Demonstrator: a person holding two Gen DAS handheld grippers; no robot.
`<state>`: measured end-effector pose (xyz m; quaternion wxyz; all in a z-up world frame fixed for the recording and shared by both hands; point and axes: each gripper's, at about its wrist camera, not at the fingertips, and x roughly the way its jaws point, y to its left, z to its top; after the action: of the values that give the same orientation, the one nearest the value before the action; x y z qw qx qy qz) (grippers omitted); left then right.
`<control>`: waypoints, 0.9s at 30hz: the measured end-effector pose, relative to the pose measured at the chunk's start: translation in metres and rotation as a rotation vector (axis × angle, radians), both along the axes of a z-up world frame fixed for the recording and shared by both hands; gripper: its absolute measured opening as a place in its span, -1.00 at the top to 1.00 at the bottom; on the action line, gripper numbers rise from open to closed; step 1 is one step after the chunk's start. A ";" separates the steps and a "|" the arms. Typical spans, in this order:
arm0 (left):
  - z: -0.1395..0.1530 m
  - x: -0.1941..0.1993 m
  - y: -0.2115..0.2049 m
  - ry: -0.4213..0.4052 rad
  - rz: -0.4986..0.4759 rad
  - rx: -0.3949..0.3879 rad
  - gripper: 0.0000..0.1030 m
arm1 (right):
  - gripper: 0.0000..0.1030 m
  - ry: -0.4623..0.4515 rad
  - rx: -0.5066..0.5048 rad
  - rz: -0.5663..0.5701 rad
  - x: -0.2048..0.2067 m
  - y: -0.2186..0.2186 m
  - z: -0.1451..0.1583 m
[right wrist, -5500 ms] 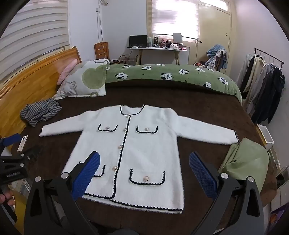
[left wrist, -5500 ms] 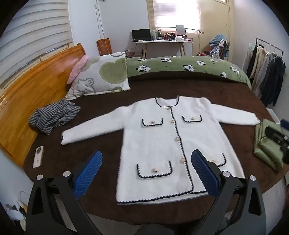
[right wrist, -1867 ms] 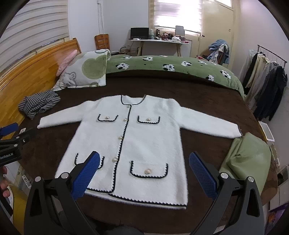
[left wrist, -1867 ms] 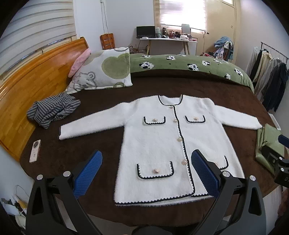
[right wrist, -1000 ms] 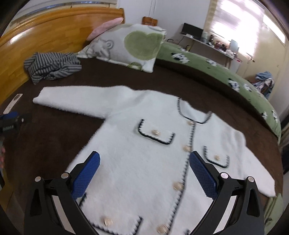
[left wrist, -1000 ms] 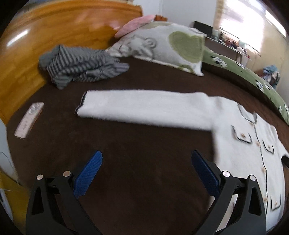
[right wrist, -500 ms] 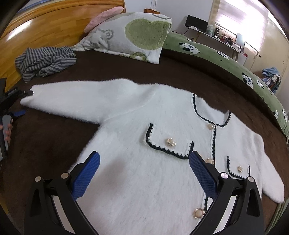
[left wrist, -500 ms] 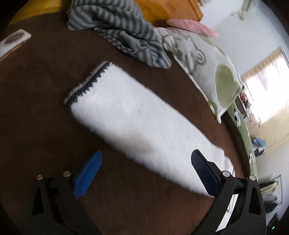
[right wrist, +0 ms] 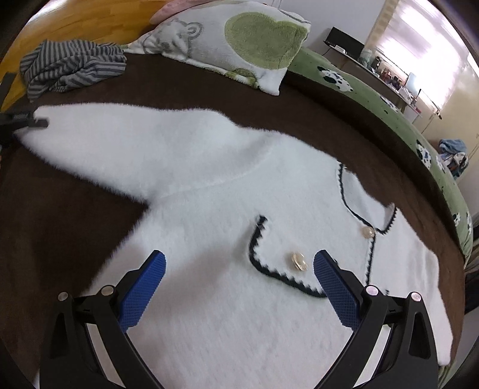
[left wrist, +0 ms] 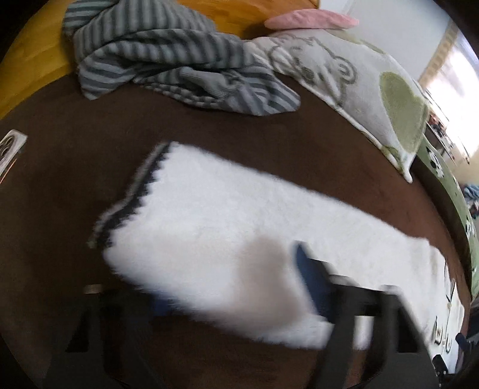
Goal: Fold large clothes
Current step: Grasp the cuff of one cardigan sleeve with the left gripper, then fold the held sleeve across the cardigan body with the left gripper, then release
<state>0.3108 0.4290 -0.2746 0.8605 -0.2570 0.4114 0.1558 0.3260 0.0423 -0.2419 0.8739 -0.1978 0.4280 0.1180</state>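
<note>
A white fluffy cardigan [right wrist: 239,191] with dark trim and gold buttons lies flat on the brown bedspread [right wrist: 60,215]. Its left sleeve [left wrist: 227,221] fills the left wrist view, with the dark-edged cuff [left wrist: 131,197] toward the upper left. My left gripper [left wrist: 233,293] straddles the sleeve near the cuff, one blue finger [left wrist: 311,281] on top and the other mostly hidden under the fabric; the frame is blurred. It also shows at the sleeve end in the right wrist view [right wrist: 27,122]. My right gripper [right wrist: 238,272] is open, low over the chest by the breast pocket [right wrist: 284,263].
A crumpled grey striped garment [left wrist: 167,59] lies beyond the cuff by the wooden headboard [right wrist: 74,21]. A bear-and-heart pillow [right wrist: 239,39] and a green panda blanket [right wrist: 389,113] lie further back. A remote [left wrist: 9,146] rests at the bed's left edge.
My left gripper has dropped onto the sleeve near the cuff and its fingers have come closer together around the fabric. My right gripper has moved lower and closer to the cardigan's chest.
</note>
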 end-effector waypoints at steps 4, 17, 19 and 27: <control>-0.009 -0.018 0.030 -0.100 0.053 -0.182 0.65 | -0.90 0.059 0.111 -0.013 0.021 0.008 0.001; 0.004 -0.024 0.007 -0.142 -0.047 -0.090 0.78 | -0.90 0.099 0.062 -0.102 0.074 0.025 -0.038; 0.007 -0.025 0.005 -0.153 -0.051 -0.081 0.78 | -0.90 0.104 0.077 -0.100 0.076 0.023 -0.040; 0.034 -0.019 -0.016 -0.125 -0.084 0.067 0.78 | -0.90 0.099 0.071 -0.137 0.079 0.026 -0.030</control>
<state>0.2917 0.4126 -0.2402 0.8984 -0.2197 0.3617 0.1171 0.4053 0.0680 -0.2722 0.8643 -0.1307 0.4787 0.0825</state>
